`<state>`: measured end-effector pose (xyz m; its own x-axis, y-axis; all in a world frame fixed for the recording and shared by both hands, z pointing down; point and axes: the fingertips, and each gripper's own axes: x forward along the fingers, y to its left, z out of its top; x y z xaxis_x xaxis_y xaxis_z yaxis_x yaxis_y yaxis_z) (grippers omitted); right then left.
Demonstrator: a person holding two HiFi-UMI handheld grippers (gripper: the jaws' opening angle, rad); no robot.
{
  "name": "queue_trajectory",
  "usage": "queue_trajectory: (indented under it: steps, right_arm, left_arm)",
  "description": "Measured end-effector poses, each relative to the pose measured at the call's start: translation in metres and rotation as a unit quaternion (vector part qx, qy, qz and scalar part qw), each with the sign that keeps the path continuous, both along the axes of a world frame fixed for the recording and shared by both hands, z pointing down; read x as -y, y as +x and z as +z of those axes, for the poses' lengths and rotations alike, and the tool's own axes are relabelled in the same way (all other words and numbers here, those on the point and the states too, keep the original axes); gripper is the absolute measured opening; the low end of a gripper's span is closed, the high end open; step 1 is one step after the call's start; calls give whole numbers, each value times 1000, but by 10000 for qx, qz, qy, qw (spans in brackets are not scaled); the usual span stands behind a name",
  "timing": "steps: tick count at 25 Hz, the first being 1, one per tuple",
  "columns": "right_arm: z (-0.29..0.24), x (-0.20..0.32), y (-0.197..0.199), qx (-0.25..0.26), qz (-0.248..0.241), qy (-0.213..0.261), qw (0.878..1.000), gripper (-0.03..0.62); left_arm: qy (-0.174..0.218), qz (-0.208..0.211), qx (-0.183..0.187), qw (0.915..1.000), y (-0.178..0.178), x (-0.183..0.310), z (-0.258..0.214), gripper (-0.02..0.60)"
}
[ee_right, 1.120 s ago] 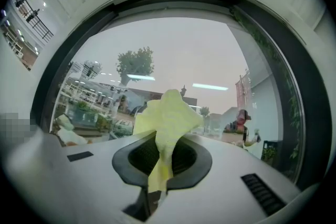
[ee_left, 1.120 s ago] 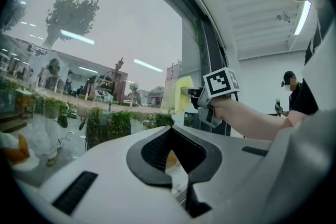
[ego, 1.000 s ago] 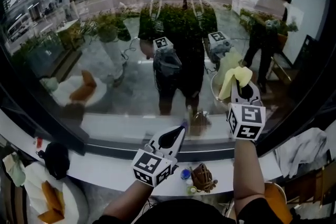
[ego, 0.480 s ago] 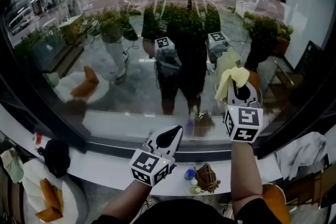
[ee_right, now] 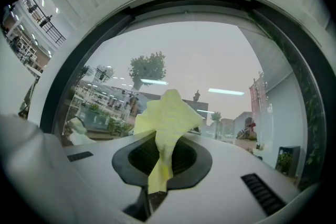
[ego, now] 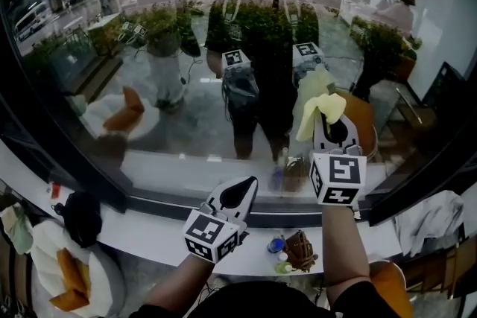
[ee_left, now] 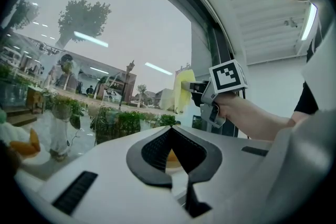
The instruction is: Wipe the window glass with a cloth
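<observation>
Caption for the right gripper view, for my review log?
Right gripper shut on a yellow cloth, pointed at the window glass.

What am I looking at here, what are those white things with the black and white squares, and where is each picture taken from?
A person stands at a window with a hand-held two-jaw gripper in each hand; there is no robot arm. The square-marked cubes are part of the grippers. The head view comes from a camera on the person's head, looking down at both. The other two views come from cameras riding on each gripper, looking along its jaws. The right gripper is clamped on a yellow cloth, held up by the window glass. The left gripper sits lower, over the white ledge, jaws together with nothing between them. A few small items lie on the ledge, too small to name.
</observation>
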<state>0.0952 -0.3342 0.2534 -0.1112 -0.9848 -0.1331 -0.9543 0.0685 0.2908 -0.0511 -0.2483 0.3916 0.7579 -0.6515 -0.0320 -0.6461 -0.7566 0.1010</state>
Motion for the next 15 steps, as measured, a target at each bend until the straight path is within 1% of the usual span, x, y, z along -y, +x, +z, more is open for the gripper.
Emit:
queue_trajectory:
  steps: [5,10,13,15]
  right_arm:
    - [3,8,-37,-37,-195,-14,9998,43]
    - [7,13,-72,1,-284,-21,9996,43]
    - [10,17,-100,-3,-404,-46,9992,43]
    - [14,21,-124,-7,-520,-77,9986,43]
  left_arm:
    - [-24,-135,9,9999,-27,5,2,8]
    - [-47,-276,45,9996,-63,5,7,8]
    - [-138,-379,79,9992,-87,2,10,8]
    - [-83,-470,110,9988,-105,1,11,8]
